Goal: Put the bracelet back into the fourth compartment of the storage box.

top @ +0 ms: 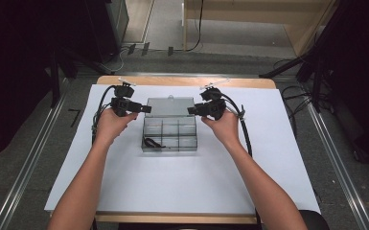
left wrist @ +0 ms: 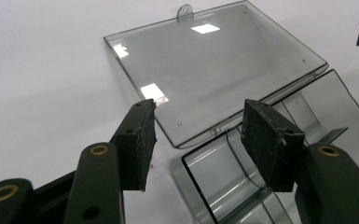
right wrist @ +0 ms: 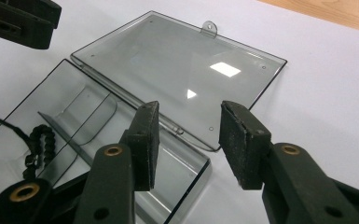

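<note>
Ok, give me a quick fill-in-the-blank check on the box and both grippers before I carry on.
1. The clear box's lid lies ____ flat on the white sheet, on the side away from the person.
2. The black cord lies inside the ____.
3. The left gripper and the right gripper both have fingers standing ____, with nothing gripped between them.
4. In the high view the two grippers sit at ____ ends of the lid.

Missing words: open; box; apart; opposite
</note>
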### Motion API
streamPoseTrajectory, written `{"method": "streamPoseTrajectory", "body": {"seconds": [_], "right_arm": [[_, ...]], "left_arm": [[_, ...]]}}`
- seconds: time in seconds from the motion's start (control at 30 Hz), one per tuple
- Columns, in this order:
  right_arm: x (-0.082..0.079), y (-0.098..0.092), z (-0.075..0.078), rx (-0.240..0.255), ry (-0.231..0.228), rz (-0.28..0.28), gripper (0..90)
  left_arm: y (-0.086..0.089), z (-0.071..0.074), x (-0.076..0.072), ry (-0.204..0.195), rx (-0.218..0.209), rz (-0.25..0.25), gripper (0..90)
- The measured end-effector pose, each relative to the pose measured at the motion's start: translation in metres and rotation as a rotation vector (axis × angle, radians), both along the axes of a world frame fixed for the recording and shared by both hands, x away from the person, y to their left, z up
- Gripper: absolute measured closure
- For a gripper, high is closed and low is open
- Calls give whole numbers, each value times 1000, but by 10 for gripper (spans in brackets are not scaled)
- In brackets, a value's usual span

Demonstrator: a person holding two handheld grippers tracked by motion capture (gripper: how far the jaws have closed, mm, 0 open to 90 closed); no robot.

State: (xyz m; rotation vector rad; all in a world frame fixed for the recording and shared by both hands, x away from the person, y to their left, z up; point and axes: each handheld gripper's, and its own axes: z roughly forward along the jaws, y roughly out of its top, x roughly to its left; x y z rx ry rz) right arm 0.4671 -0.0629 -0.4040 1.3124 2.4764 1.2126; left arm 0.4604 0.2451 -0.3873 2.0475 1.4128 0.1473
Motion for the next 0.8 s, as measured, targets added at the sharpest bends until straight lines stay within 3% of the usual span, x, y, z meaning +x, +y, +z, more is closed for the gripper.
{"method": "streamPoseTrajectory", "body": {"seconds": [0.33, 0.8], "right_arm": [[13, 6, -11, 1, 22, -46, 591], [21, 10, -27, -2, 55, -122, 592]], "left_arm": [[-2, -6, 12, 18, 36, 15, 467], [-6, -18, 21, 45, 36, 48, 470]]}}
